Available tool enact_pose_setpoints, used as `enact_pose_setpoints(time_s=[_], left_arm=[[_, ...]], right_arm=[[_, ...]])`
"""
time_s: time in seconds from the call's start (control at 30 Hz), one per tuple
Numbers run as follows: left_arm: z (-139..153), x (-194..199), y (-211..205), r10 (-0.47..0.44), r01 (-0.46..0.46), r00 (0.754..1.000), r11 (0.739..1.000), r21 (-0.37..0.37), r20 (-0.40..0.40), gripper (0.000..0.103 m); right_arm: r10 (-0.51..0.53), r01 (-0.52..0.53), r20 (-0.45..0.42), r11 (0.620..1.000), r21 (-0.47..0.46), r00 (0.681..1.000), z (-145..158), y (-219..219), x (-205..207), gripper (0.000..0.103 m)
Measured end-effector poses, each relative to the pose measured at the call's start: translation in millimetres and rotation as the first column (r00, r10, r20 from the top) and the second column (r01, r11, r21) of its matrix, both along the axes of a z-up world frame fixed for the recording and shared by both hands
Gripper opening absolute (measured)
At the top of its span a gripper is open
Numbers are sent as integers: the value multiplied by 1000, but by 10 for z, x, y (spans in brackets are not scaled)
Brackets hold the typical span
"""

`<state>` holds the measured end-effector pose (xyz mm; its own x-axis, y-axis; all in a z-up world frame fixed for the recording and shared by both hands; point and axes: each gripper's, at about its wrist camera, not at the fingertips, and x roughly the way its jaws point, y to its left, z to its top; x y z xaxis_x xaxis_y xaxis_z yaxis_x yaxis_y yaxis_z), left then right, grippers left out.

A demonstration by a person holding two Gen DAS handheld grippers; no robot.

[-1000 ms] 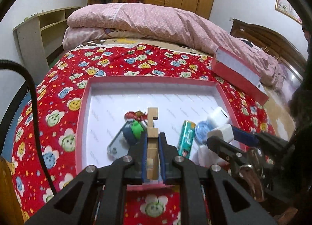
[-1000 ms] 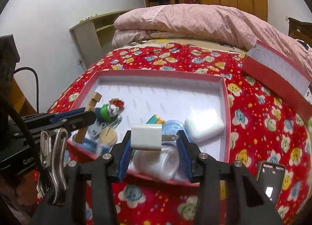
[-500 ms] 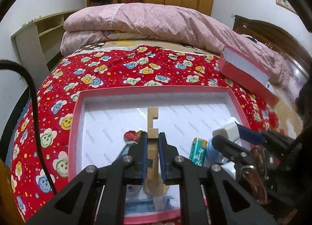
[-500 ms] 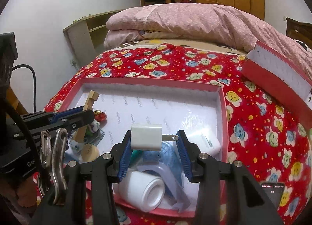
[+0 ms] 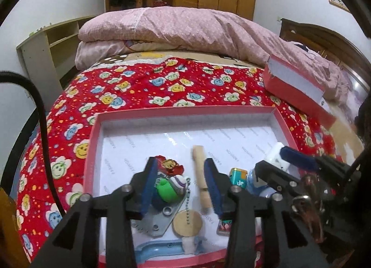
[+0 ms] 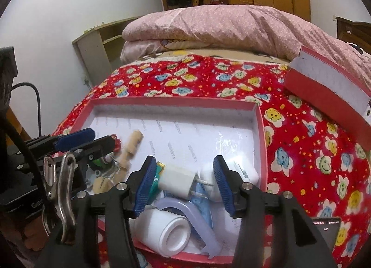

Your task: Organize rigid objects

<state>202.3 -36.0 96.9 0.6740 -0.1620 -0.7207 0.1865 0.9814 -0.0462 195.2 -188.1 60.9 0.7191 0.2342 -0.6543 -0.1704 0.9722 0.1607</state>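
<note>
Left wrist view: the left gripper (image 5: 179, 183) is recorded in the lower centre of the frame with its jaws opening; the wooden block (image 5: 201, 178) is seen between the blue pads but apart from both, nearer the right pad, and appears to be dropping or lying loose in the red-rimmed tray (image 5: 92, 152). Its long axis runs from near frame to far frame, roughly parallel to the fingers. A green toy on a keychain (image 5: 165, 190), a wooden disc (image 5: 187, 224) and a green battery (image 5: 238, 176) are listed on the tray floor in the lower middle. The right gripper (image 5: 273, 161) is entered at lower right, beside a white charger (image 5: 277, 159). Right wrist view: the right gripper (image 6: 183, 184) is shown at lower centre, jaws opening; the white charger (image 6: 177, 183) lies between the pads, clear of both, its prongs pointing toward the right pad, over a white cup (image 6: 165, 235) and a blue curved piece (image 6: 192, 217). The wooden block (image 6: 129, 152) is placed at left centre, tilted, just beside the left gripper (image 6: 92, 140). Each item is judged nearest to the gripper above it; both are judged released into the tray (image 6: 260, 133).
</note>
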Motion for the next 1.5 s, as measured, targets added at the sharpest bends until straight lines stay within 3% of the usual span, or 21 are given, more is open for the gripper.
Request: enact_pose_setpoints(time_s=[0.2,0.63,1.03,1.5], left_arm=[[146,-211,94,27,-27,999,1000,8,29,54],[294,-871,257,66,-67,997,998,4,30,57],[-76,-1300,313,89,-88,992,996,13,-93,57],[-422,-1288,222,110,-102,982,993,63,-152,57]], right_arm=[[1,-2,27,1000,20,1000,125,-3,-158,60],[19,-19,20,1000,15,1000,206,62,-812,61],[21,-21,-81,1000,-2,997,-140,105,-1274,61],[-28,26,-150,999,-20,988,-442,82,-1262,61]])
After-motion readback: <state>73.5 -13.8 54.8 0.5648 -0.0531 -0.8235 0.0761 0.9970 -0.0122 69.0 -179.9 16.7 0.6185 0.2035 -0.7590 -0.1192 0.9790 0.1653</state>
